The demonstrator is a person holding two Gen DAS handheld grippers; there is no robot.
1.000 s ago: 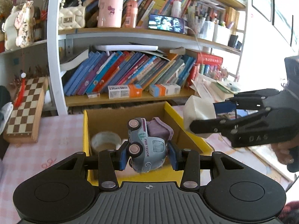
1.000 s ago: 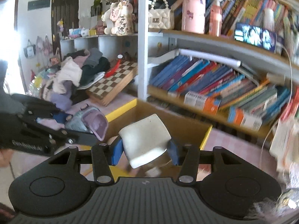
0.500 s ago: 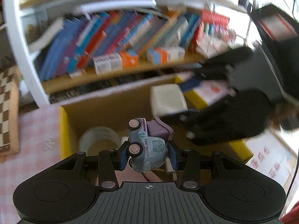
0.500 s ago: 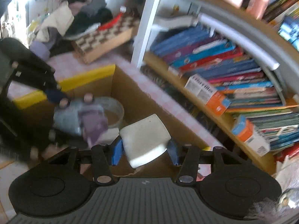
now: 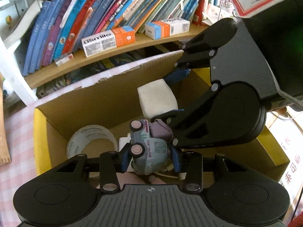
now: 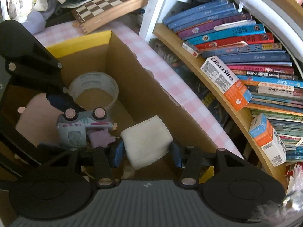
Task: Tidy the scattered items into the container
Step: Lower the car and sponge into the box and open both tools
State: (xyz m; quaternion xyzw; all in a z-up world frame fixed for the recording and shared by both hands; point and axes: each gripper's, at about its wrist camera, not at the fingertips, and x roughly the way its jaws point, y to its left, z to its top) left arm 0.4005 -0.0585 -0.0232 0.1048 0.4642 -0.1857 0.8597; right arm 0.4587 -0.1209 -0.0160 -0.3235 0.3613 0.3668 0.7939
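My left gripper [image 5: 149, 158] is shut on a grey-blue toy truck [image 5: 148, 148] with pink wheels, held on its side over the inside of the cardboard box [image 5: 106, 98]. My right gripper [image 6: 146, 151] is shut on a white foam block [image 6: 146, 139], also over the box interior. In the left wrist view the right gripper [image 5: 175, 92] hangs just beyond and to the right with the white block [image 5: 157, 97]. The right wrist view shows the left gripper [image 6: 58, 123] with the truck [image 6: 81, 125] at the left.
A roll of clear tape [image 5: 91, 141] lies on the box floor, with small items beside it. The box [image 6: 151, 102] has yellow flaps and stands on a pink checked cloth [image 5: 19, 124]. A bookshelf [image 5: 117, 43] full of books rises behind. A chessboard [image 6: 111, 3] lies further back.
Both grippers have tilted downward and sunk over the box, each keeping its load. They have drawn closer together; the box interior now fills both views.
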